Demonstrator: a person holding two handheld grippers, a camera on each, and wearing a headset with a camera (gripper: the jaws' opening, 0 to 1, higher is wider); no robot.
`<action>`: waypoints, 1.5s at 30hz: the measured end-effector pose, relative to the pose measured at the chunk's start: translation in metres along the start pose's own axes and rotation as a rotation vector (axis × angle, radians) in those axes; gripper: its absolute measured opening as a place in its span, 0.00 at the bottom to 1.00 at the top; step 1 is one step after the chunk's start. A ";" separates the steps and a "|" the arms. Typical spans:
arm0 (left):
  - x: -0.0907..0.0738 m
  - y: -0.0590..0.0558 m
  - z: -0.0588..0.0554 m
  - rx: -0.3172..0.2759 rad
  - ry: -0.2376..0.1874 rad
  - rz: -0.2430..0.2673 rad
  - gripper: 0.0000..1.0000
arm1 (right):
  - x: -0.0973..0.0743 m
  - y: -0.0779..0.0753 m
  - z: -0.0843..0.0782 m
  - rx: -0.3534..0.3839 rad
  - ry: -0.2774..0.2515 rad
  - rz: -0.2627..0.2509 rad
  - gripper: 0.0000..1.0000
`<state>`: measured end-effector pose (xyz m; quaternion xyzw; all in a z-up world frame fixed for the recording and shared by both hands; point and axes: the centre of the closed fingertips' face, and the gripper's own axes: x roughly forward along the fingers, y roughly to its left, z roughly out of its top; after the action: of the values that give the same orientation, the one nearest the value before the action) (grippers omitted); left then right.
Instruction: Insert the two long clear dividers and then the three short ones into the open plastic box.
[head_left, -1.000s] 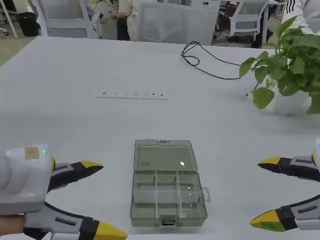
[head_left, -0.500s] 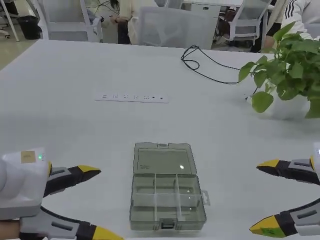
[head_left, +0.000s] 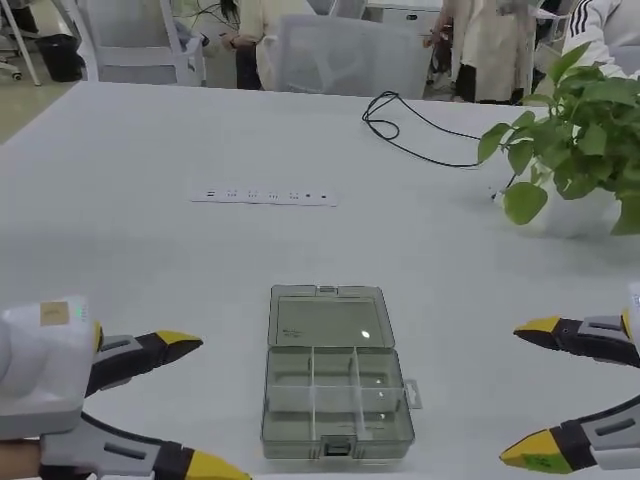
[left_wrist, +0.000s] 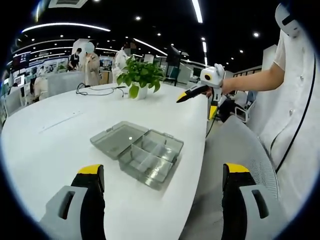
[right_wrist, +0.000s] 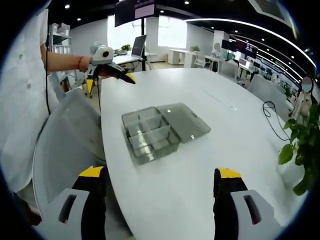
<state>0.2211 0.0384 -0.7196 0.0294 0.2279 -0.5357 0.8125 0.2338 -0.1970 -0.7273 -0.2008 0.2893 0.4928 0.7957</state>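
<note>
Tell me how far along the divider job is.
Done, it seems: clear dividers stand crosswise in the open plastic box, splitting its tray into compartments; I cannot count them with certainty. In hand: nothing; the left hand-held gripper and right hand-held gripper are open, empty, and apart from the box on either side. Remaining: probably only checking that every divider is seated.

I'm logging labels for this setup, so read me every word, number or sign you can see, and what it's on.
Nothing here can be read as text.
On the left gripper, a tan sticker: too small to read.
On the right gripper, dark marks on the lower yellow tip: blurred.
On the power strip, small markings: too small to read.
In the right gripper view, an overhead screen: blurred.
</note>
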 end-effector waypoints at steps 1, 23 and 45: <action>0.000 0.000 0.000 0.001 0.002 0.001 1.00 | 0.000 0.000 0.000 0.000 -0.001 0.000 0.90; 0.004 -0.001 0.003 -0.004 -0.010 -0.005 1.00 | 0.000 -0.002 0.001 -0.004 0.001 0.004 0.90; 0.003 0.008 -0.006 0.030 0.019 0.020 1.00 | 0.002 -0.007 -0.005 -0.004 -0.001 0.005 0.91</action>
<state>0.2268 0.0406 -0.7281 0.0491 0.2272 -0.5306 0.8151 0.2390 -0.2019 -0.7320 -0.2014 0.2887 0.4955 0.7941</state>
